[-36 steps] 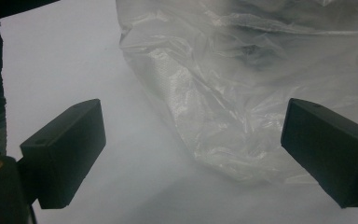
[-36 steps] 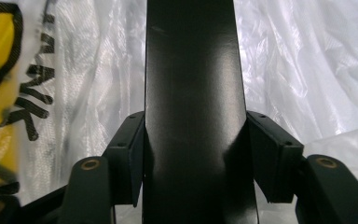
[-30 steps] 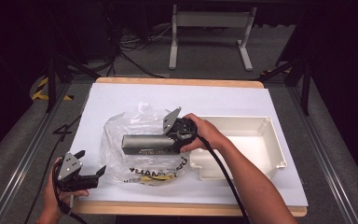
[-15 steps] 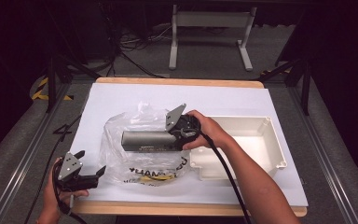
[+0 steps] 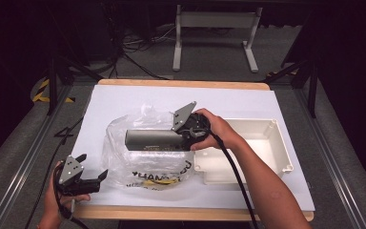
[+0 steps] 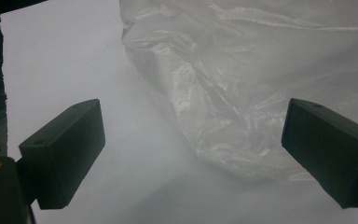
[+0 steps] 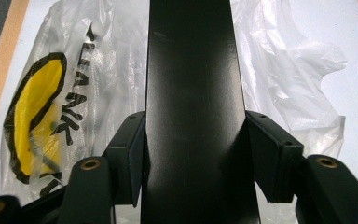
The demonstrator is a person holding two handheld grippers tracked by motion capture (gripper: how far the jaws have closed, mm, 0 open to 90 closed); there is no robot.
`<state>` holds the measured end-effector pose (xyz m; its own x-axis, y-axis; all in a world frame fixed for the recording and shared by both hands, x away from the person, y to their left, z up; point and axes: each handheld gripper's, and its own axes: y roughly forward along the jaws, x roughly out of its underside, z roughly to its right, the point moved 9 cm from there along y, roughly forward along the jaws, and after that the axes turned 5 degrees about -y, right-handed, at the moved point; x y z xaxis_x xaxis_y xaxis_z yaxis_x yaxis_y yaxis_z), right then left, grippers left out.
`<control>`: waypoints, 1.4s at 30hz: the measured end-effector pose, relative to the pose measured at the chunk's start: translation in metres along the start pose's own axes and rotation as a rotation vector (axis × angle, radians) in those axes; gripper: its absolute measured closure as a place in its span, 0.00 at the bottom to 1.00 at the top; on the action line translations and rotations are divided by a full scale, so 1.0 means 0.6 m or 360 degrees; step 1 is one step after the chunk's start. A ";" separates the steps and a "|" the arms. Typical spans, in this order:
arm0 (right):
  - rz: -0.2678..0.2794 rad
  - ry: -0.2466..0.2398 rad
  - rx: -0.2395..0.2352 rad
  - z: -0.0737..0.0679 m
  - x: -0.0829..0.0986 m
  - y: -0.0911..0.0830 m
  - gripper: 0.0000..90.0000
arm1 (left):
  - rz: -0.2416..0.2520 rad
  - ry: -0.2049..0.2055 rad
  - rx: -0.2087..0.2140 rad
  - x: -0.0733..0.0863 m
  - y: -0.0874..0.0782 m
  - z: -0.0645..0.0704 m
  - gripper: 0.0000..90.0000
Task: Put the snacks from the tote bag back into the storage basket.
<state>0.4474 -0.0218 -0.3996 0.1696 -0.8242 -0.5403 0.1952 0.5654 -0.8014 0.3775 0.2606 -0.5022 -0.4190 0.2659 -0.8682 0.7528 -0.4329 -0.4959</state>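
A long dark grey bar point(image 5: 155, 140) hangs level over a crumpled clear plastic bag point(image 5: 143, 167) with a yellow and black print. My right gripper point(image 5: 185, 138) is shut on the bar's right end. In the right gripper view both pads press the sides of the bar point(image 7: 191, 93), which runs away from my right gripper point(image 7: 193, 154) over the bag point(image 7: 279, 70). At the table's front left my left gripper point(image 5: 94, 166) stands open and holds nothing. Its jaws point(image 6: 191, 158) point at the bag's point(image 6: 242, 93) near edge, a little short of it.
A white rectangular tray point(image 5: 276, 143) sits just right of the bag, under the right forearm. White paper point(image 5: 124, 100) covers the wooden tabletop. A metal stand point(image 5: 214, 28) and cables lie on the floor beyond the table.
My right gripper has edged the bar slightly right and back over the bag. The left gripper has stayed put.
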 end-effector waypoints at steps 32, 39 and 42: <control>0.0038 -0.0009 0.0027 -0.001 0.013 -0.039 0.48 | -0.0008 0.0004 0.0000 0.001 0.001 0.001 0.08; 0.0048 -0.0006 0.0045 -0.003 0.021 -0.051 0.48 | -0.0007 -0.0009 0.0008 0.001 0.001 0.000 0.08; 0.0053 -0.0003 0.0040 -0.005 0.023 -0.055 0.48 | -0.0008 -0.0005 0.0009 0.001 0.001 0.001 0.08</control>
<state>0.4406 -0.0520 -0.3815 0.1783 -0.8050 -0.5659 0.2138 0.5931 -0.7763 0.3775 0.2602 -0.5029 -0.4242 0.2653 -0.8658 0.7478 -0.4367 -0.5002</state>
